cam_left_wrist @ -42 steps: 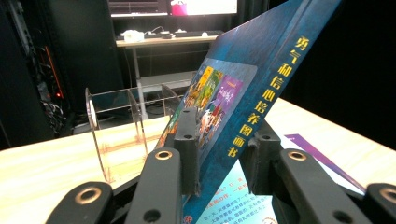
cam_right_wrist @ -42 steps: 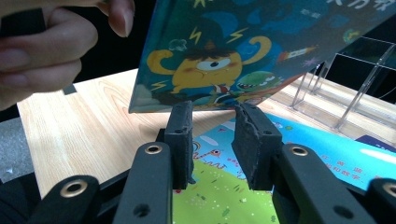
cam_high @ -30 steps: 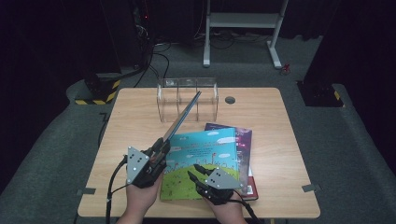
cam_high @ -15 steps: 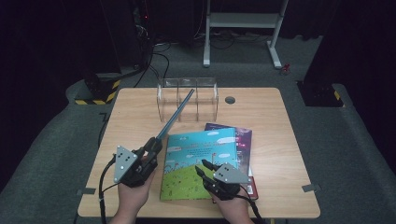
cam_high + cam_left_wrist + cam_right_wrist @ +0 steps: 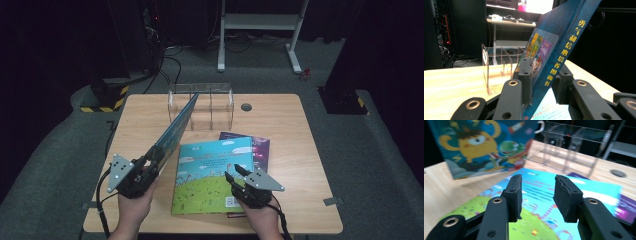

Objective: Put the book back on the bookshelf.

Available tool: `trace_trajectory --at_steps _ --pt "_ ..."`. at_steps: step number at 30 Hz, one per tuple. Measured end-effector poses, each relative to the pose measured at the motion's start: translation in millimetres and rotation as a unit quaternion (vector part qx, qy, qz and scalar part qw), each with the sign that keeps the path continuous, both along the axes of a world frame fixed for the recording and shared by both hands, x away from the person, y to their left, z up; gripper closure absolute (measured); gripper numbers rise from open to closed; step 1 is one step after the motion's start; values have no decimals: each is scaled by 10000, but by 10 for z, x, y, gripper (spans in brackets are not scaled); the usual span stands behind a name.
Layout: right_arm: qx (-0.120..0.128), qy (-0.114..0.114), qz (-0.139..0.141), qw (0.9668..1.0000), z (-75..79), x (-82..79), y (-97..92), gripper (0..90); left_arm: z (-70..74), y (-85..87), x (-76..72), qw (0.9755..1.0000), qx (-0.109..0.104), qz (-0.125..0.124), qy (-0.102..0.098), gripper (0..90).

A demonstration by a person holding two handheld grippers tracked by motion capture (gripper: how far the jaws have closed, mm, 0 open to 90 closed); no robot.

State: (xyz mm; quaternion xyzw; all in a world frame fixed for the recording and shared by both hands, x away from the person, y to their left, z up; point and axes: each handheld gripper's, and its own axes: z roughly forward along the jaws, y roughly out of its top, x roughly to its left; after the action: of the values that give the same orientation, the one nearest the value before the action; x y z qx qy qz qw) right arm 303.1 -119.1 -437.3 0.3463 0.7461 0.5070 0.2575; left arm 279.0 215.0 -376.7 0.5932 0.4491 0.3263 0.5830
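You have two grippers, one in each hand, and there are three books on or over the table (image 5: pixel 280 107).

Start at 8 o'clock on the table. Your left gripper (image 5: pixel 150 161) is there, and its jaws are squeezed tight on the blue book (image 5: pixel 176 128). That makes one book in the air. It stands on its edge, tilted, and its far end points toward 12 o'clock, reaching up to the clear rack (image 5: pixel 216 104). In the left gripper view, the blue book (image 5: pixel 554 50) sits between the two black jaws, and yellow letters run down its spine.

Next, in the middle near 6 o'clock, one green book (image 5: pixel 212 175) lies flat on the table. Under it, toward 3 o'clock, one purple book (image 5: pixel 260 148) peeks out. That is two books lying down.

At 12 o'clock stands one clear rack with thin walls inside it.

Last, at 5 o'clock, your right gripper (image 5: pixel 234 175) hovers just over the near corner of the green book. Its jaws have just been opening, and they hold nothing. In the right gripper view the green book (image 5: pixel 536 195) shows through the gap between the jaws.
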Motion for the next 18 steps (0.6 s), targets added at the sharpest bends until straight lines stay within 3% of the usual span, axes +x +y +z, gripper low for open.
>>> trace_trajectory --at_steps 3,5,9,13,15,18 --pt "-56 -29 -241 9997 -26 31 -102 549 -2 39 6 10000 -49 -18 -2 723" --pt "-77 66 -403 9991 -51 83 -185 540 0 63 10 10000 -46 -37 -5 724" --pt "-251 51 -827 9962 -111 132 -379 522 -13 115 12 9999 -110 -70 -8 724" --pt "34 130 -1332 9910 -235 143 -606 507 -22 142 7 9999 -141 -51 -14 725" --pt "-100 153 -1393 9901 -281 166 -684 497 -19 148 10 9999 -104 -37 -25 729" --pt "-48 232 -1559 9875 -369 190 -812 498 -9 166 23 10000 -80 3 -46 735"
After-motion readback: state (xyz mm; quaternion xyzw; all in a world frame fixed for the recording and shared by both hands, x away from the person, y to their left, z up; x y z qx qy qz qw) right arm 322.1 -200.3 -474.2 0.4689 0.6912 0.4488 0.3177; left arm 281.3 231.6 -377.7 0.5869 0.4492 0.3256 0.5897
